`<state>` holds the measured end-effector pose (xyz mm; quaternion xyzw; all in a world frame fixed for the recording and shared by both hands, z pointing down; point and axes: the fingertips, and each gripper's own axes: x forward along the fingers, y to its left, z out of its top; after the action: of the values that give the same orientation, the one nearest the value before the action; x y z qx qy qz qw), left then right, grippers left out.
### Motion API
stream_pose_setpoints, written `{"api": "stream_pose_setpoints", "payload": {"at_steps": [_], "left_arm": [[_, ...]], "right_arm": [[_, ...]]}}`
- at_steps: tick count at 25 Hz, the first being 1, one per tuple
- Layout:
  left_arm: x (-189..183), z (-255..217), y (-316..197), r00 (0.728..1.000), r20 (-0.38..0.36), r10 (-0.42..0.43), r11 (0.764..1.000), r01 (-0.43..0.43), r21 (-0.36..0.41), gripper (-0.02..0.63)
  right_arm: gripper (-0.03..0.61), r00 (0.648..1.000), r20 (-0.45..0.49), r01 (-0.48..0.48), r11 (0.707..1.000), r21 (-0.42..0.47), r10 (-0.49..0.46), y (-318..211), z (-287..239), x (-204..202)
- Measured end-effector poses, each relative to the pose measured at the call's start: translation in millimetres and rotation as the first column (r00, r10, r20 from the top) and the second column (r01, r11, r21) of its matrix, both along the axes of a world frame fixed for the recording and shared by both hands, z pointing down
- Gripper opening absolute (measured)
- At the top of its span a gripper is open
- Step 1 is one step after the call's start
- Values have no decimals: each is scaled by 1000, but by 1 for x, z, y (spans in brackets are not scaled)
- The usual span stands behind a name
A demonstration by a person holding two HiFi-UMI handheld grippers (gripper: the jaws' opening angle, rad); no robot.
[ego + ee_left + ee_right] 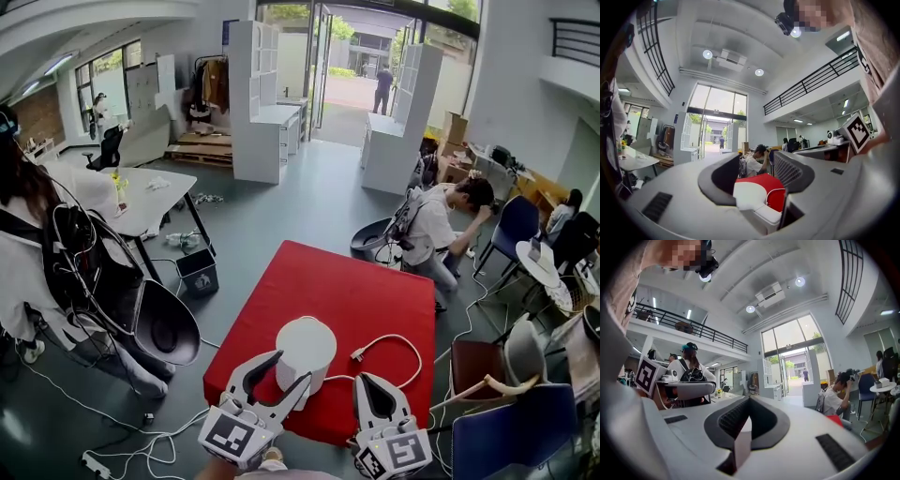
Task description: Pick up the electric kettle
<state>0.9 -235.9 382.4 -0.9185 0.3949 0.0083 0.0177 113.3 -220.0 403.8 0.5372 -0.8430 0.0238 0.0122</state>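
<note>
A white electric kettle point(305, 349) stands near the front edge of a red table point(319, 281), with its white cord and plug point(389, 342) curling off to the right. My left gripper point(288, 369) is open at the kettle's near left side, one jaw on either side of its lower part. In the left gripper view the kettle point(750, 197) shows between the spread jaws of the left gripper point(757, 161), and the pads do not press on it. My right gripper point(379, 386) hangs to the kettle's right with nothing in it. The right gripper view shows the right gripper point(749, 401) shut.
A person crouches on the floor point(441, 230) beyond the table's far right corner. Chairs point(506, 441) crowd the right side. Another person with a backpack point(37, 253) stands at the left, near a black bin point(197, 272) and a white table point(122, 197). Cables trail over the floor.
</note>
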Motion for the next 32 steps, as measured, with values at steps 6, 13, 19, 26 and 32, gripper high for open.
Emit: {"api": "stream_pose_setpoints", "payload": {"at_steps": [6,13,19,26,32], "left_arm": [[-1,0,-3,1000,-4,19,1000,-19,-14,311],[5,7,-1,997,17,69,996,-68,-51,311],[6,20,-1,994,35,102,994,-100,-51,311],[7,45,3,993,27,113,989,-110,-94,311],[7,84,15,986,65,151,984,-144,-103,311]], "right_arm": [[12,999,38,-25,1000,13,25,-3,-4,-2],[11,999,43,-32,999,5,32,-6,-2,1],[12,999,40,-36,999,-2,36,-5,1,-1],[12,999,36,-36,999,-11,36,-3,6,1],[12,999,29,-24,999,-29,25,-2,14,0]]}}
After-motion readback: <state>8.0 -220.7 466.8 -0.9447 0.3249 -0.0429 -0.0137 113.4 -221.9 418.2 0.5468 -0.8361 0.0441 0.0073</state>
